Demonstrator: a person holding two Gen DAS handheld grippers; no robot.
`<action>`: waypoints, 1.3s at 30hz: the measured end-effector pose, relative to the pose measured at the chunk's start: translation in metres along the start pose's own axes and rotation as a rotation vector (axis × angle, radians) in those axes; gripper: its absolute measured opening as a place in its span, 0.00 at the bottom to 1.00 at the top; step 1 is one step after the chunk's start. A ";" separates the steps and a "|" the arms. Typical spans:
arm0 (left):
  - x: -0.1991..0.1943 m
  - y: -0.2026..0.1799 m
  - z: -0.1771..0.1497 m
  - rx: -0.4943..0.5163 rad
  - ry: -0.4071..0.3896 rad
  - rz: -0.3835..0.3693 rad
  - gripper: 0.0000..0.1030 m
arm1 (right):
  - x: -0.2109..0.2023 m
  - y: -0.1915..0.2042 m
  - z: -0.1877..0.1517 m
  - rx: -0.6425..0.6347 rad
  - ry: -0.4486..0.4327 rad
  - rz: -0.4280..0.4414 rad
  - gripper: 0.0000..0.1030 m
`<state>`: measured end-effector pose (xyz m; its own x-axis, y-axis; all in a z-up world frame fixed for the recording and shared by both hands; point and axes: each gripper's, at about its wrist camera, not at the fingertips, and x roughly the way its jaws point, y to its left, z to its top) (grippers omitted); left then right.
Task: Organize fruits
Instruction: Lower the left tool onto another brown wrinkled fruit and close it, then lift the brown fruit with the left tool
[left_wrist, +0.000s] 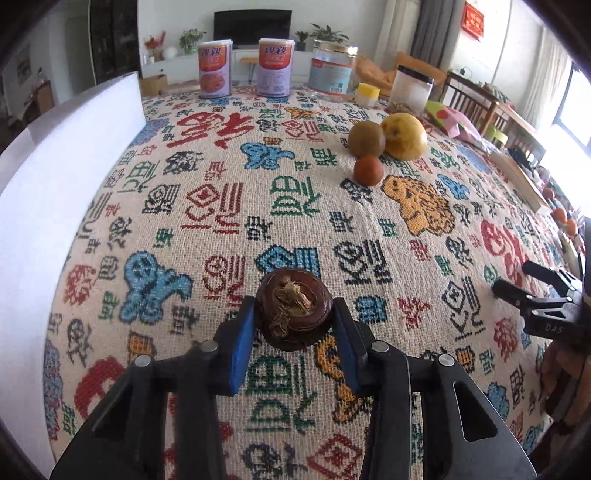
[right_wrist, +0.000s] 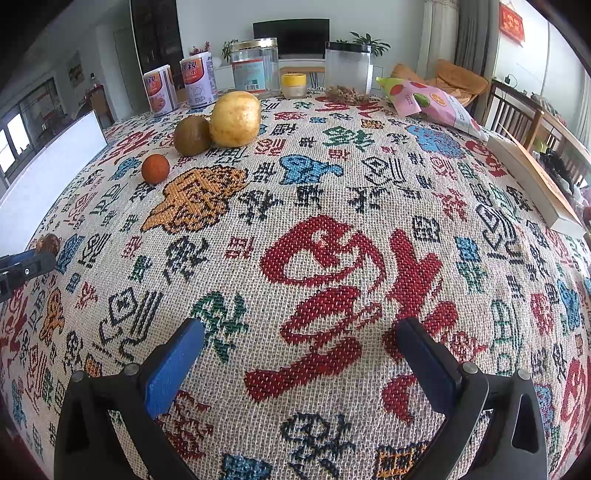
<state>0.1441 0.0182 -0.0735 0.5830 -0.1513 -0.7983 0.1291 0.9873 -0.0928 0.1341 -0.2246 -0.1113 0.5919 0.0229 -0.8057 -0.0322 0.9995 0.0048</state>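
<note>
My left gripper (left_wrist: 294, 308) is shut on a dark brown water chestnut (left_wrist: 293, 308), its blue pads pressing both sides just above the patterned tablecloth (left_wrist: 221, 206). Farther back on the right lie a brown kiwi (left_wrist: 366, 139), a yellow pear (left_wrist: 404, 136) and a small red-orange fruit (left_wrist: 368, 169), close together. In the right wrist view the same group shows as the kiwi (right_wrist: 192, 134), the pear (right_wrist: 235, 119) and the small fruit (right_wrist: 155, 168). My right gripper (right_wrist: 301, 334) stands open over the cloth with nothing between its fingers. The chestnut (right_wrist: 48, 243) shows at the left edge.
Two printed cans (left_wrist: 215, 69), a clear jar (left_wrist: 331, 68), a small yellow-lidded pot (left_wrist: 368, 94) and a black-lidded jar (left_wrist: 411, 89) line the table's far edge. A white board (left_wrist: 55, 177) stands along the left. A snack bag (right_wrist: 432, 101) and a flat box (right_wrist: 532, 181) lie right.
</note>
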 end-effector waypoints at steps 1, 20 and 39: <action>0.003 0.000 -0.003 -0.002 0.003 0.007 0.40 | 0.000 0.000 0.000 0.000 0.000 0.000 1.00; 0.021 0.000 -0.006 0.011 -0.005 0.115 0.96 | 0.000 -0.001 0.000 0.000 0.000 0.001 1.00; 0.022 0.001 -0.006 0.009 -0.004 0.113 0.97 | 0.001 0.000 0.000 -0.004 0.002 -0.003 1.00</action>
<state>0.1518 0.0158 -0.0949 0.5977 -0.0394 -0.8007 0.0700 0.9975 0.0032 0.1347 -0.2245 -0.1120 0.5903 0.0194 -0.8069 -0.0333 0.9994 -0.0003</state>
